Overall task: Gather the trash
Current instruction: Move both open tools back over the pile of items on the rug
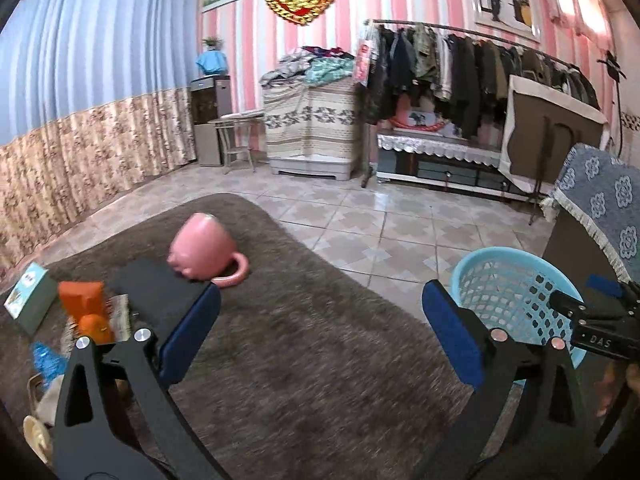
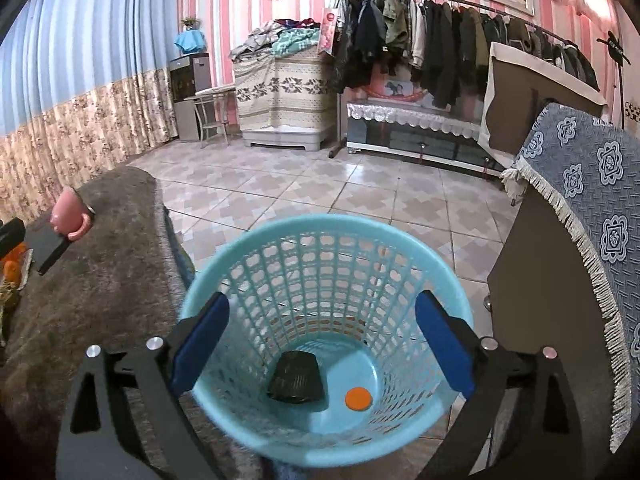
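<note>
Directly over the round light-blue plastic lattice basket (image 2: 326, 312) hangs the right gripper (image 2: 322, 344), its two blue-padded fingers (image 2: 202, 340) spread wide on either side of the basket's mouth with nothing between them. Down on the basket's solid floor lie a crumpled black wad of trash (image 2: 296, 376) and, just beside it, a small flat orange disc (image 2: 359, 399), the two apart from each other. The left gripper (image 1: 320, 336) is likewise spread wide and empty, pointing across the shaggy grey-brown cloth of the table (image 1: 288, 360), with the same basket (image 1: 516, 308) behind its right finger. Further along the cloth a pink ceramic mug (image 1: 202, 250) lies tipped on its side, touching a flat black slab (image 1: 160, 292); left of that sit an orange-capped bottle (image 1: 86, 308), a small pale-green box (image 1: 30, 298) and blue crinkled scraps (image 1: 48, 360) near the table's edge. Between the two grippers the cloth is bare. The basket stands on the patterned floor tiles (image 2: 320, 188), close between the table's rounded edge and a brown cabinet draped in a fringed blue runner (image 2: 592, 200); beyond it the tiles run open to the clothes rail (image 2: 440, 28) at the striped wall.
</note>
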{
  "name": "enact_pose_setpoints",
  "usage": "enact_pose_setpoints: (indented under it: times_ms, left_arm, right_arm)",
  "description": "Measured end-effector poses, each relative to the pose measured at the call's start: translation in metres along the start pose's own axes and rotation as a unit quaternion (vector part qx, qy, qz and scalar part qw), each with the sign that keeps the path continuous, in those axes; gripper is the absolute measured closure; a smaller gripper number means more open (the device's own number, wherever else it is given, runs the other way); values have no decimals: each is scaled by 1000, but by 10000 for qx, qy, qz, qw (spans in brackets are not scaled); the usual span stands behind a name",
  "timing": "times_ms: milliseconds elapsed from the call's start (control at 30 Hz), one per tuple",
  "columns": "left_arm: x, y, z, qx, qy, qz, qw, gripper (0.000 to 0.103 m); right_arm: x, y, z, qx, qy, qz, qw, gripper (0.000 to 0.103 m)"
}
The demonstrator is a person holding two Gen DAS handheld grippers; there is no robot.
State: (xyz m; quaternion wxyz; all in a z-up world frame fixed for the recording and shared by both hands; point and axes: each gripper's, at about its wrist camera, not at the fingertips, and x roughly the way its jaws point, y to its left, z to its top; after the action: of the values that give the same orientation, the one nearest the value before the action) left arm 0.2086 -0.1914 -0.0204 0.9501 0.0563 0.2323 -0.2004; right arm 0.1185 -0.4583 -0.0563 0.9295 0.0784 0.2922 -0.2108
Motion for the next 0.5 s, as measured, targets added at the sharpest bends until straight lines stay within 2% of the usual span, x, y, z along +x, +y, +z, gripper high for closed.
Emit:
enact_pose_setpoints:
  times_ms: [500]
  left_arm:
    - [-84, 104, -25, -610, -60, 889, 9942, 6]
  right_arm:
    - [-51, 73, -9, -391, -161, 765, 9962, 5]
